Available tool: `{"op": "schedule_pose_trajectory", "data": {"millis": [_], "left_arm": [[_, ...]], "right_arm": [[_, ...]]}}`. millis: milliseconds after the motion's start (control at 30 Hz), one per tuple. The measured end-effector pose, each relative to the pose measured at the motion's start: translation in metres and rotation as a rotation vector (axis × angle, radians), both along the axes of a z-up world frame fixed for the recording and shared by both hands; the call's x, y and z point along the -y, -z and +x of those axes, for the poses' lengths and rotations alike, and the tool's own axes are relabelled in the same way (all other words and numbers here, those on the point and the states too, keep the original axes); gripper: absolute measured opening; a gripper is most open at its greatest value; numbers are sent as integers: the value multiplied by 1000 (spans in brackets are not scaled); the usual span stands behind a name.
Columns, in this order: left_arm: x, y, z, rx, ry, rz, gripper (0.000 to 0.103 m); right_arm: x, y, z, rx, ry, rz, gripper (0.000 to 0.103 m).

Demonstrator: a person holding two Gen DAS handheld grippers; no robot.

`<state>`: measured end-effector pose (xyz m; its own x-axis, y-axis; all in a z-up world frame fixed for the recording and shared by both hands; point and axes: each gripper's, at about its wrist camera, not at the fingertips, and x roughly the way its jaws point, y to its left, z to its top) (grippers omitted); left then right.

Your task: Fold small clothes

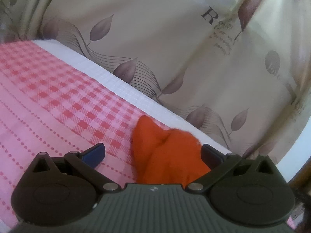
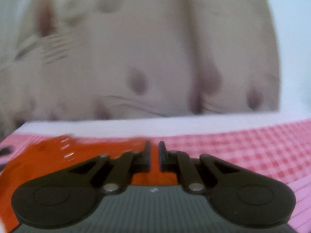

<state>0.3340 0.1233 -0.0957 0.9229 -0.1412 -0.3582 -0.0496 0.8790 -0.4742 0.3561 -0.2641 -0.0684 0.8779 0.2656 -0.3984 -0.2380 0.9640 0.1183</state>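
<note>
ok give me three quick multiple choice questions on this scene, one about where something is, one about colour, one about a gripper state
1. Where does the orange garment lie?
A. on the pink checked cloth
B. on bare wood
C. in a basket

2. What colour are the leaves on the curtain?
A. bright green
B. muted purple-brown
C. yellow

3. How do the left gripper jaws stand?
A. pressed together
B. wide apart
C. out of view

Answers: 1 A, checks surround the garment; 2 B, dusky leaf prints show on beige fabric; 3 B, the garment shows in the wide gap, while the right gripper is nearly closed.
</note>
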Motion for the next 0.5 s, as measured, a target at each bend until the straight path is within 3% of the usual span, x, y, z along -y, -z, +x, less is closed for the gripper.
{"op": "schedule_pose_trajectory", "data": {"millis": [100,200,500], "left_arm": [[8,-2,1,-11,2,64,103],[17,-4,4,-44,-8,139,103],[33,-5,9,-98,-34,269,103]], "right_arm": [[-32,14,-15,-32,-76,-148,8],[-48,35,-20,-83,-59,-244,8],[-47,46,-21,-87,-4,-187,8]]}}
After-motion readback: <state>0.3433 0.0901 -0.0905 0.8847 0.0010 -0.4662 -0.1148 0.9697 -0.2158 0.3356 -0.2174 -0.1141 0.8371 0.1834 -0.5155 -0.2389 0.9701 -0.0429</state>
